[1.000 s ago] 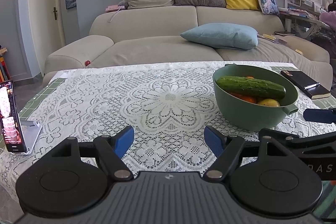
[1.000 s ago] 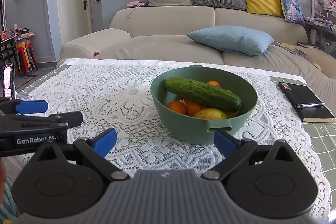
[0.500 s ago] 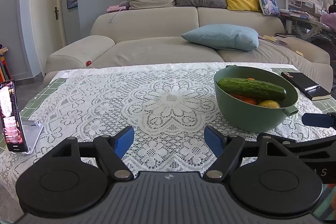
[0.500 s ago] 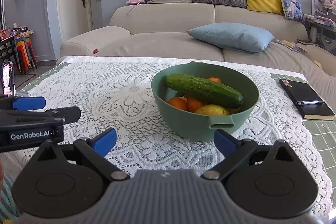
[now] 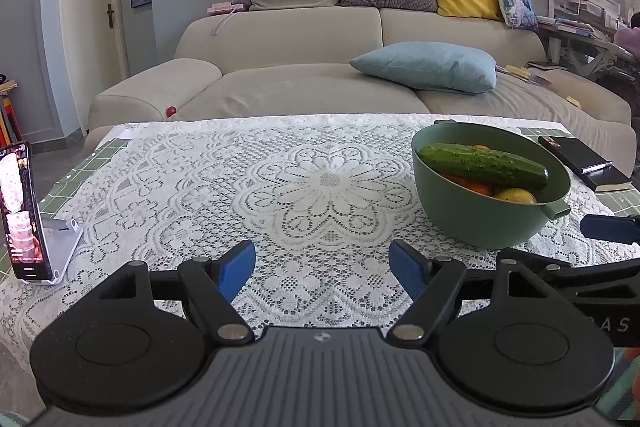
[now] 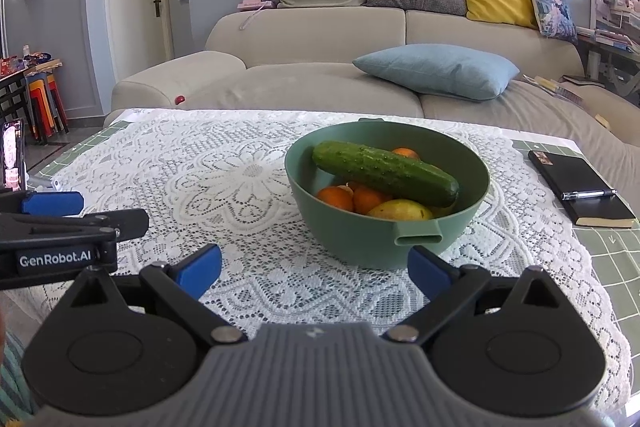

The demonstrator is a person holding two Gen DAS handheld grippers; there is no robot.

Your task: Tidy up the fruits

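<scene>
A green bowl point(image 6: 472, 171) stands on the lace-covered table, right of centre in the left wrist view point(image 5: 480, 223). A cucumber point(image 6: 384, 173) lies across it point(image 5: 484, 165), over several oranges point(image 6: 336, 197) and a yellow fruit point(image 6: 400, 211). My right gripper point(image 6: 314, 271) is open and empty, just in front of the bowl. My left gripper point(image 5: 322, 269) is open and empty over bare lace, left of the bowl.
A black notebook with a pen point(image 6: 580, 187) lies right of the bowl. A phone on a stand point(image 5: 24, 215) is at the table's left edge. A sofa with cushions point(image 5: 320, 67) stands behind the table. The lace cloth point(image 5: 328, 183) covers most of the table.
Both grippers have drawn back slightly toward me and risen a little; the bowl sits a bit farther from the right gripper. Both stay open.
</scene>
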